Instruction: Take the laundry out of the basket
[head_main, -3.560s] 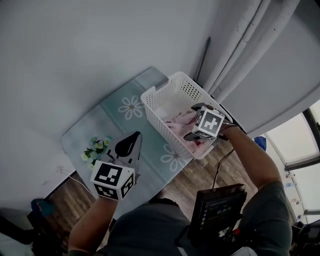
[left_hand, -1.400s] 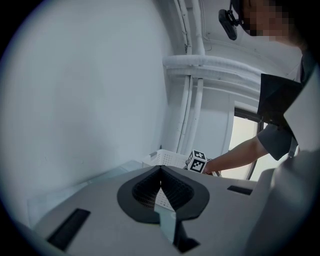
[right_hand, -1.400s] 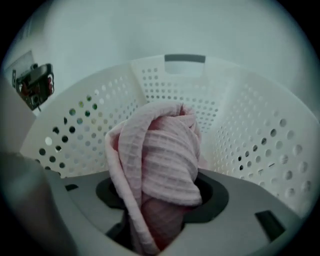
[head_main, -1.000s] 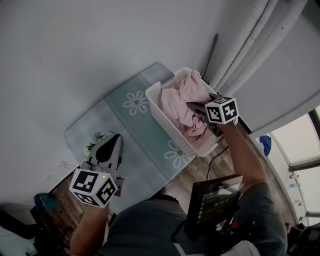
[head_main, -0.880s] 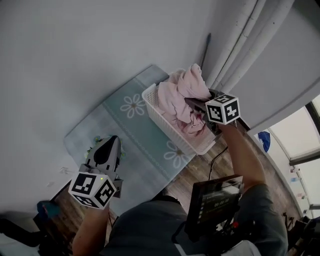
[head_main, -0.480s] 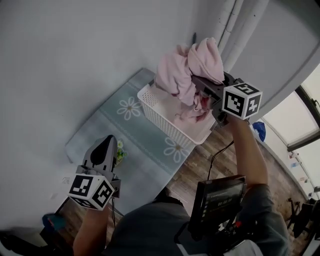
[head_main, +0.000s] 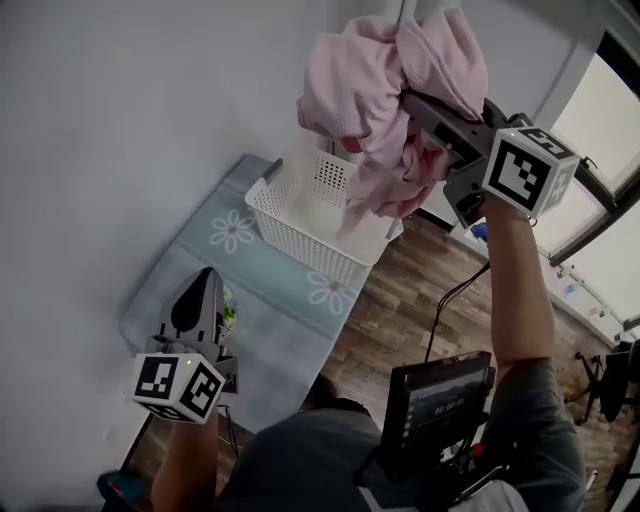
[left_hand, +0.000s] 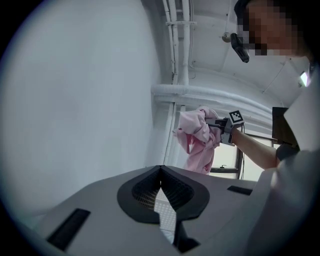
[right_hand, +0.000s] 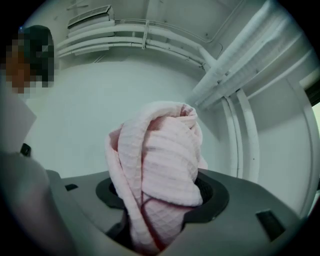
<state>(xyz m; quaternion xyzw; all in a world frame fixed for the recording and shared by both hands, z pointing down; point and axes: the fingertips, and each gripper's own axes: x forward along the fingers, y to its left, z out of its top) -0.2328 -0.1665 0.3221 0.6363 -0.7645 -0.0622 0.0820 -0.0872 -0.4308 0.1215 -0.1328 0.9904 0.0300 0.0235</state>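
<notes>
Pink laundry (head_main: 350, 90) hangs above white basket (head_main: 300, 225), clamped in right hand-held gripper (head_main: 425, 110).

Pink waffle-weave laundry (head_main: 390, 100), white perforated basket (head_main: 300, 240)

A pale teal rug (head_main: 268, 302) with white daisies lies on the wooden floor (head_main: 400, 300), by the white wall (head_main: 120, 120) at left. A small flower bunch (head_main: 228, 312) sits at the rug's near end. Windows (head_main: 610, 240) stand at right.
</notes>
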